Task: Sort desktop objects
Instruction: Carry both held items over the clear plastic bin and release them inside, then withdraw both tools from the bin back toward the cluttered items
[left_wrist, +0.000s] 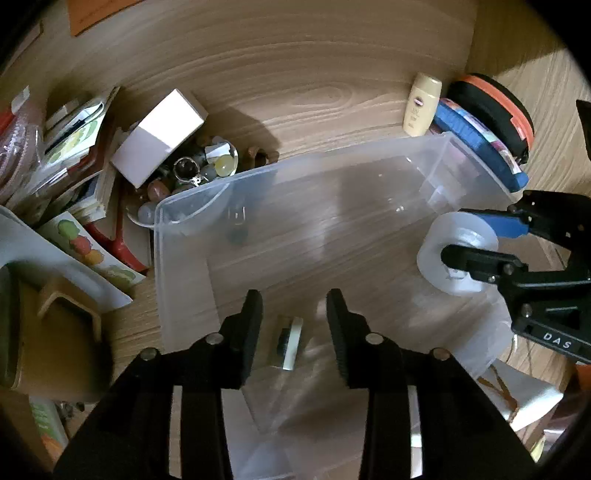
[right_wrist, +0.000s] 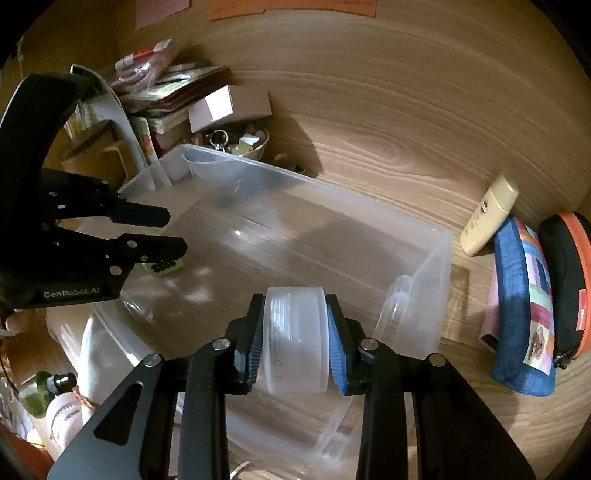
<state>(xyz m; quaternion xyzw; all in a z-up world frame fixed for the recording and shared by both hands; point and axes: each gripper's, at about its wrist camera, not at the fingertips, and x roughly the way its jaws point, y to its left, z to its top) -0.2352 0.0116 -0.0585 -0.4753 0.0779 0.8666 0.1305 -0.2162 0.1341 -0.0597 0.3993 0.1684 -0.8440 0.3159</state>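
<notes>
A clear plastic bin (left_wrist: 221, 181) (right_wrist: 332, 188) stands on the wooden desk. My left gripper (left_wrist: 294, 306) (right_wrist: 173, 232) hangs open over the bin's near left part. Just below its fingertips a small pale-green and black item (left_wrist: 290, 343) (right_wrist: 164, 266) lies on the bin floor, apart from the pads. My right gripper (right_wrist: 295, 306) (left_wrist: 465, 236) is shut on a translucent tape roll (right_wrist: 295, 339) (left_wrist: 458, 254), its blue pads pressed on the roll's flat sides. It holds the roll above the bin's right end.
Beside the bin's right end lie a cream bottle (left_wrist: 423, 105) (right_wrist: 487, 221), a blue patchwork pouch (right_wrist: 521, 314) and a black-orange case (right_wrist: 569, 280). A white box (left_wrist: 159, 136), a trinket bowl (left_wrist: 192, 173), stacked books (left_wrist: 74, 147) and a wooden mug (left_wrist: 55, 332) crowd the left.
</notes>
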